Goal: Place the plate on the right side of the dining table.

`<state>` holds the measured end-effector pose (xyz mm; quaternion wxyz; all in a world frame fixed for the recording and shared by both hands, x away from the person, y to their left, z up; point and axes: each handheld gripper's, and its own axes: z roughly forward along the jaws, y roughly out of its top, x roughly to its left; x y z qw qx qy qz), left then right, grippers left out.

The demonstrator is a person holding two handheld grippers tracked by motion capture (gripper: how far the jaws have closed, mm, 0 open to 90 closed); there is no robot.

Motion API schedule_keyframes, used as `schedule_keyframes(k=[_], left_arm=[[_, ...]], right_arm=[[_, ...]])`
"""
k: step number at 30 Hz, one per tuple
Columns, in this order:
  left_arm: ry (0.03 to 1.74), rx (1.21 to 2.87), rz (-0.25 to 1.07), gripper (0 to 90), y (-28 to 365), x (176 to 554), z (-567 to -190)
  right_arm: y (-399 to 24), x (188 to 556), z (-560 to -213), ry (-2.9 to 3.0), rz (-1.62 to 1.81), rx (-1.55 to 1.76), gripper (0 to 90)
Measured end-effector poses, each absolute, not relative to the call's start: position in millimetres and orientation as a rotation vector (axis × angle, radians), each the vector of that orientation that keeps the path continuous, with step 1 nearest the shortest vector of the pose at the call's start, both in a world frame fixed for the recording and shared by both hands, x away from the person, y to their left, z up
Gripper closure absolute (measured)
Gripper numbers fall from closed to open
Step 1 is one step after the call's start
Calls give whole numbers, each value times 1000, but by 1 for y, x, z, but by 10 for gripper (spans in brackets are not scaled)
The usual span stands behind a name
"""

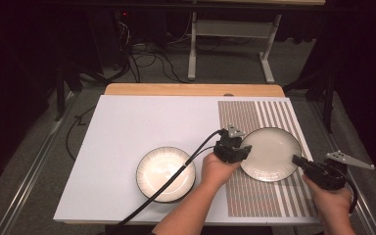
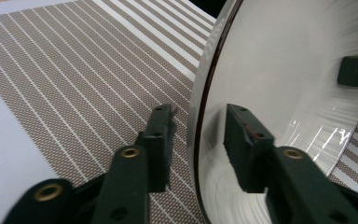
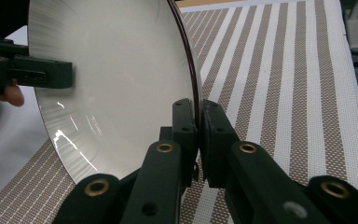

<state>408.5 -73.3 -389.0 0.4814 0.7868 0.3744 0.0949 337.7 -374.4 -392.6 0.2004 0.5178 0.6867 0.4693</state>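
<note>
A white plate with a dark rim is held over the striped placemat at the right half of the white table surface, with a gripper at each side of it. In the right gripper view, the right gripper is seen clamped on the plate rim, both jaws pressed against the edge with no gap visible. In the left gripper view, the left gripper is seen straddling the opposite rim of the plate, one jaw outside and one inside; a gap is visible between each jaw and the rim, so the jaws are parted and not closed on it. In the high view, the left gripper is located at the plate's left edge and the right gripper at its lower right edge. A second dark-rimmed bowl is located on the table to the left of the placemat, near the left hand, with the gripper cable lying across it.
</note>
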Motion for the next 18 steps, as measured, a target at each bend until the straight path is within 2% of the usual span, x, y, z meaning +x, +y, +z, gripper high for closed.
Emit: schedule_keyframes(k=[4,12,18], left_arm=[[878,1912,278,511,-61,406,-382],[809,1868,287,343,-29,395,-372],[834,1827,328,157,-3,382,-367]], right_arm=[[-374,337,-393,1916,1306,1453,873],[-374,338,-394,1915,1294,1464,869],[-372,339,-393,1906,1280,1478,867]])
